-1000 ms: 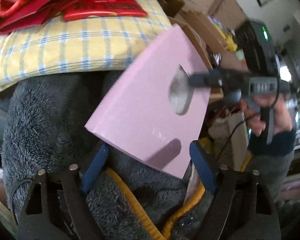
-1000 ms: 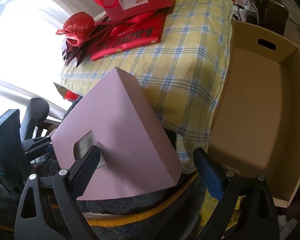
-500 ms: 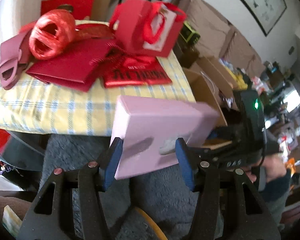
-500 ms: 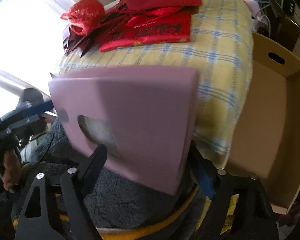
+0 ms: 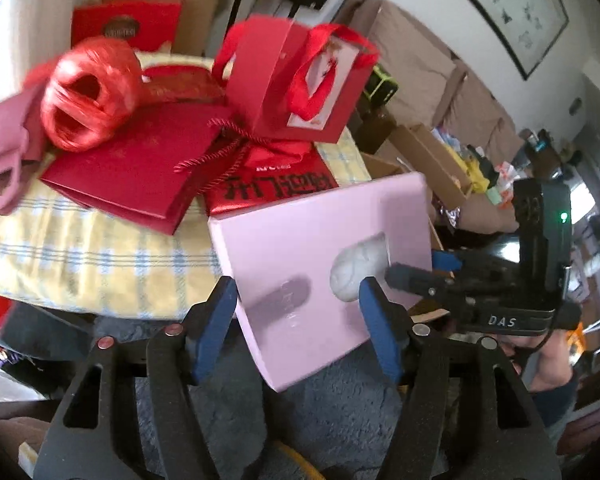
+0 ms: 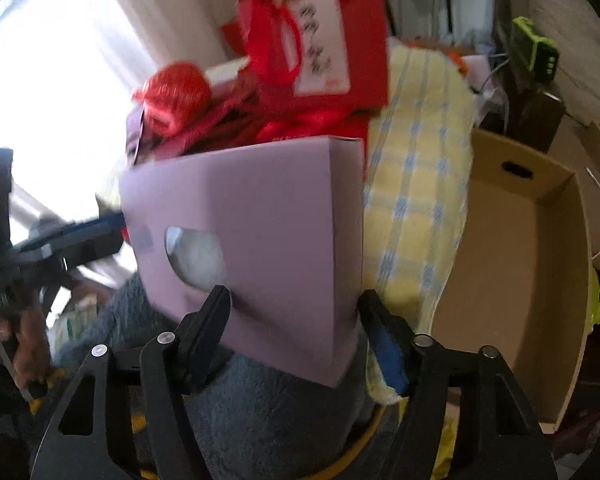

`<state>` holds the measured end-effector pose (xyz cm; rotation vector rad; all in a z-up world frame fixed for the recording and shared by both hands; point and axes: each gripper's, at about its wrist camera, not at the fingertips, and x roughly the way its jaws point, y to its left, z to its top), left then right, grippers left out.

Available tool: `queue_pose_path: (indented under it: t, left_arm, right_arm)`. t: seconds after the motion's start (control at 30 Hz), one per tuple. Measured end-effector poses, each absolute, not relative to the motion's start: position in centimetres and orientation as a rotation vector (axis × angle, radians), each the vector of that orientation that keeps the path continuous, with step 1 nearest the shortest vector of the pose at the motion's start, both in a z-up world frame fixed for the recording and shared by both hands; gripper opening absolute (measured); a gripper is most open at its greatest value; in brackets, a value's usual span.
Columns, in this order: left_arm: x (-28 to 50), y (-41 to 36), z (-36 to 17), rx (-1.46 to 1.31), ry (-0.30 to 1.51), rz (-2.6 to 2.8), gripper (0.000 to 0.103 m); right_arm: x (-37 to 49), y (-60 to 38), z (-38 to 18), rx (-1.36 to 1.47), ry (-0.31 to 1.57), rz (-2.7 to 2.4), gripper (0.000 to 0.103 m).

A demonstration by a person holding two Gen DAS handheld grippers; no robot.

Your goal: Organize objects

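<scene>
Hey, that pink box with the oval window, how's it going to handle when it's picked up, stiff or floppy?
The pink box probably stays stiff: its faces look flat and its edges crisp. It seems light, likely thin card with something white and soft behind the window. The smooth sides could slip, and a hard squeeze might dent them.

"DAS" on right gripper (image 5: 414,276) body

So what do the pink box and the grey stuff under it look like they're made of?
The flat pink box with the oval window looks like matte paperboard: crisp folded edges, no shine; the window seems to be clear film. The grey mass beneath looks like plush fleece, judging by its fuzzy pile.
</scene>
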<state>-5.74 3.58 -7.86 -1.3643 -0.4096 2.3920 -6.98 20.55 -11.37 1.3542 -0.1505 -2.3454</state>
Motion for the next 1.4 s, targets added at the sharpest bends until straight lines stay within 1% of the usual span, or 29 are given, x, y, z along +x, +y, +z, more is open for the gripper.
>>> queue_pose_path:
  t: [0.13,0.23,0.3,0.33,0.37,0.43,0.57,0.73,0.9,1.17,1.2,1.3,1.4]
  left_arm:
    - [-8.1,3.6,-8.6,-1.383,-0.455,2.408,0.059]
    - [-8.4,3.5,-8.3,-1.352,-0.496,2.393,0.06]
    - [-8.2,3.1,-8.2,-1.334,-0.54,2.365,0.064]
    - [-7.8,2.7,-8.2,-1.317,-0.567,2.361,0.068]
    - [-7.4,2.2,-8.2,-1.302,-0.594,2.375,0.071]
    - [-6.6,1.4,-8.4,-1.295,-0.634,2.411,0.081]
    - [-5.8,0.2,-9.2,-1.324,-0.692,2.411,0.081]
    - [-6.0,1.0,-10.0,-1.388,-0.666,2.369,0.081]
    - [-5.5,2.2,-10.0,-1.38,-0.564,2.422,0.081]
    - [-5.5,3.3,-10.9,-1.426,-0.447,2.469,0.082]
    - [-5.6,3.4,-11.1,-1.435,-0.44,2.462,0.082]
    - [-5.9,3.9,-11.6,-1.482,-0.432,2.43,0.092]
    - [-5.9,4.2,-11.9,-1.495,-0.411,2.438,0.092]
  right_arm:
    - [-8.3,22.5,-13.1,1.36,-0.347,-2.34,0.071]
    - [-8.5,22.8,-13.0,1.357,-0.376,-2.328,0.07]
    - [-8.5,23.2,-12.6,1.346,-0.385,-2.33,0.07]
    - [-8.4,23.6,-12.3,1.322,-0.417,-2.325,0.07]
    - [-8.3,24.2,-11.8,1.295,-0.449,-2.322,0.07]
    - [-8.1,25.2,-11.1,1.267,-0.485,-2.33,0.07]
    - [-7.5,26.4,-10.1,1.287,-0.458,-2.384,0.071]
    - [-6.9,25.8,-9.9,1.243,-0.422,-2.417,0.079]
    - [-7.3,23.5,-10.9,1.26,-0.304,-2.404,0.081]
    - [-7.5,21.6,-12.4,1.341,-0.228,-2.376,0.082]
    - [-7.5,21.6,-12.6,1.347,-0.238,-2.372,0.082]
    - [-7.6,22.0,-13.1,1.358,-0.279,-2.362,0.086]
    - [-7.7,22.1,-13.4,1.369,-0.306,-2.351,0.089]
